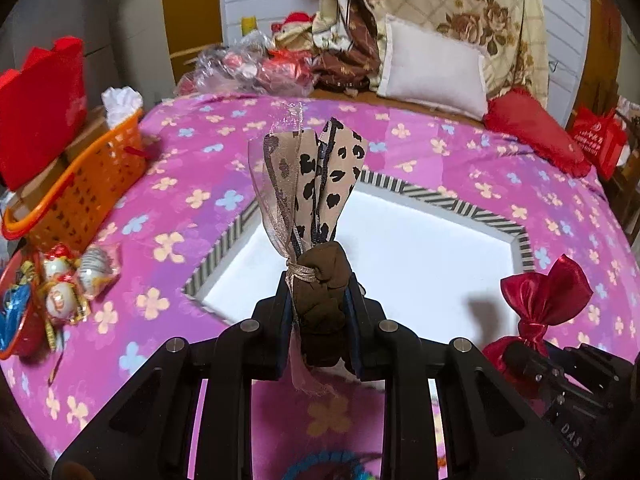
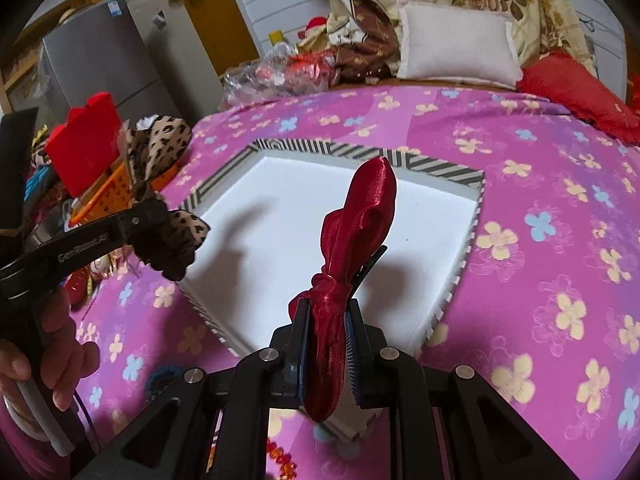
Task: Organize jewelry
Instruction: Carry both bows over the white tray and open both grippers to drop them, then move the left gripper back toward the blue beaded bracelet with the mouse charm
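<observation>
1. Left gripper (image 1: 320, 320): jaws nearly closed, clamped on the brown knotted middle of a leopard-print fabric bow (image 1: 316, 184) with sheer ribbon, loops standing up.
2. Right gripper (image 2: 328, 344): jaws narrowly set, pinching a dark red satin bow hair clip (image 2: 360, 232) at its knot.
3. Both bows hang above a shallow white tray with a black-and-white striped rim (image 1: 460, 200), not touching it.
4. The tray lies on a pink flower-print bedspread (image 1: 460, 152).
5. Surroundings: orange plastic basket (image 1: 80, 196) at the bed's left edge; white pillow (image 1: 432, 68) and floral quilt (image 1: 472, 8) beyond.
</observation>
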